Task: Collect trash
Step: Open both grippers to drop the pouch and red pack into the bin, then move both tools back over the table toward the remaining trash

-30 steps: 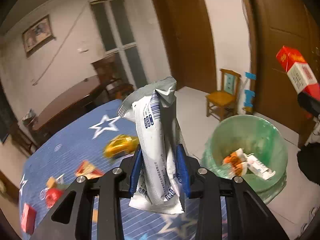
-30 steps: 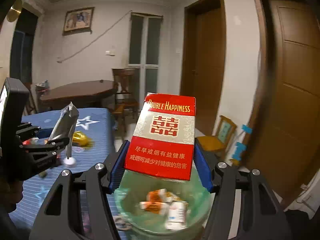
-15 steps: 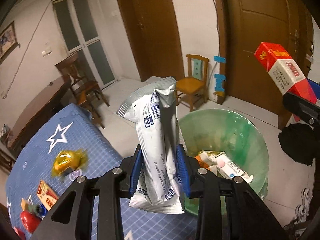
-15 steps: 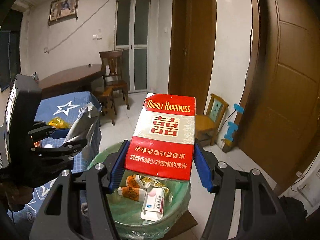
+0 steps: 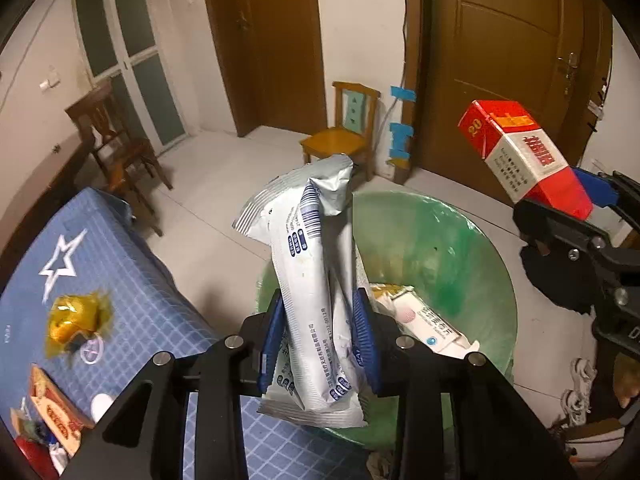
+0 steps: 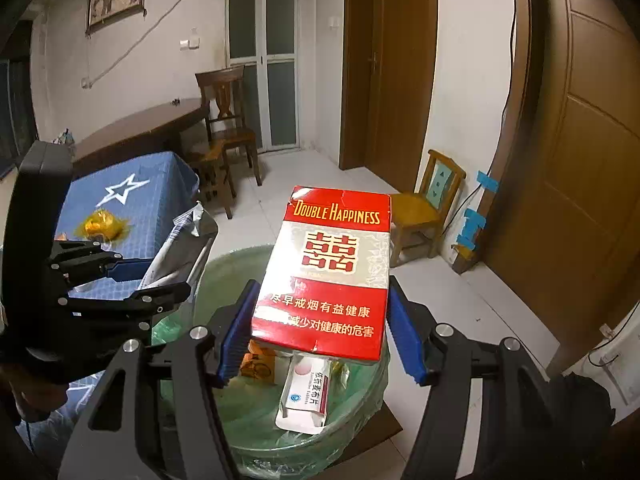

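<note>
At frame centre, the left gripper [image 5: 318, 336] clenches a silver wrapper [image 5: 312, 280] upright over the green-lined bin [image 5: 460, 248]. Right of it, the right gripper [image 6: 316, 336] has spread; the red cigarette box [image 6: 328, 276] sits loosely between its pads above the bin.

Dim, warm indoor lighting from overhead, source out of frame; soft shadows on the floor beside the green bin [image 5: 472, 248]. Strong fisheye bending of the door [image 6: 592, 128] frames, with black vignette at all corners. Slight motion blur on the yellow wrapper [image 5: 76, 320] left of the bin and on the lower print of the red carton [image 6: 332, 276]; faint glare on the bin liner.
</note>
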`<state>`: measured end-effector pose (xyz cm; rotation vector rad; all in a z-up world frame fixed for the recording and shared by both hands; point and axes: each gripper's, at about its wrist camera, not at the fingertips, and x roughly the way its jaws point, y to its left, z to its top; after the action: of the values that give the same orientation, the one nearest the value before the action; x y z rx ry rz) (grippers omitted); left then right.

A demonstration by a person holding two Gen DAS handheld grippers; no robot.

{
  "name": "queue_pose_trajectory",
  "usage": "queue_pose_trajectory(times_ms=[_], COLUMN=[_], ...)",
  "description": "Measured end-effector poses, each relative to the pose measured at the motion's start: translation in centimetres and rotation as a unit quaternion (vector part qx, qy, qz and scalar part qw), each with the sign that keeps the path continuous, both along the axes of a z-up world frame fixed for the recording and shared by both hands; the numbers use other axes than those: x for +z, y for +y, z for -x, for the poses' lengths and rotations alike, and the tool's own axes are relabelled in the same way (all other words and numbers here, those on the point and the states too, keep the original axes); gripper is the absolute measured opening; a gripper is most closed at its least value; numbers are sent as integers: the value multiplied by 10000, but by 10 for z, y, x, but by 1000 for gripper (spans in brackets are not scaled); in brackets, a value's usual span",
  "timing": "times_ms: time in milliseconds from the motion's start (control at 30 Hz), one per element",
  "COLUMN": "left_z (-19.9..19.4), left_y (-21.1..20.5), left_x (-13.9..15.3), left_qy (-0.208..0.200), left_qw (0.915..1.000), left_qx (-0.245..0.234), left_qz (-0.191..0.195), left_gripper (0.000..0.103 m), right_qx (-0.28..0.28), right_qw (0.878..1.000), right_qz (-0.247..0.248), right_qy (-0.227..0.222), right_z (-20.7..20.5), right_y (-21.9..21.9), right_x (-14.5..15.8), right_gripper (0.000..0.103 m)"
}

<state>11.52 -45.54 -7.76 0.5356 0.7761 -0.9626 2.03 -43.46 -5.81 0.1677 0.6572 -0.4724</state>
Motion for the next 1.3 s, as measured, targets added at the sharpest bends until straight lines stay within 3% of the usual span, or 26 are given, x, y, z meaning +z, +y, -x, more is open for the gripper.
queue_pose_trajectory(times_ms=[200,300,933,1300], left_z=[-5,-10,-1,14], left_y=[-4,-4,23,105], left_x=[-10,-11,-2,14], left_qy=[79,117,-53,-122], left_qw=[10000,9999,9998,9984], left_qx=[-46,41,193,440], left_qz=[-9,-51,44,337], left_gripper=[38,62,65,71], right_qx=[66,-6,35,349], right_qw=[9999,9999,9998,9960], right_qz=[-53,-33,-162,-178], right_qy=[122,153,-124,-805], right_z=[-5,-9,4,-2], right_y=[-3,-6,-2,40], right_x=[-10,-13,-10,0], right_gripper=[60,69,69,69])
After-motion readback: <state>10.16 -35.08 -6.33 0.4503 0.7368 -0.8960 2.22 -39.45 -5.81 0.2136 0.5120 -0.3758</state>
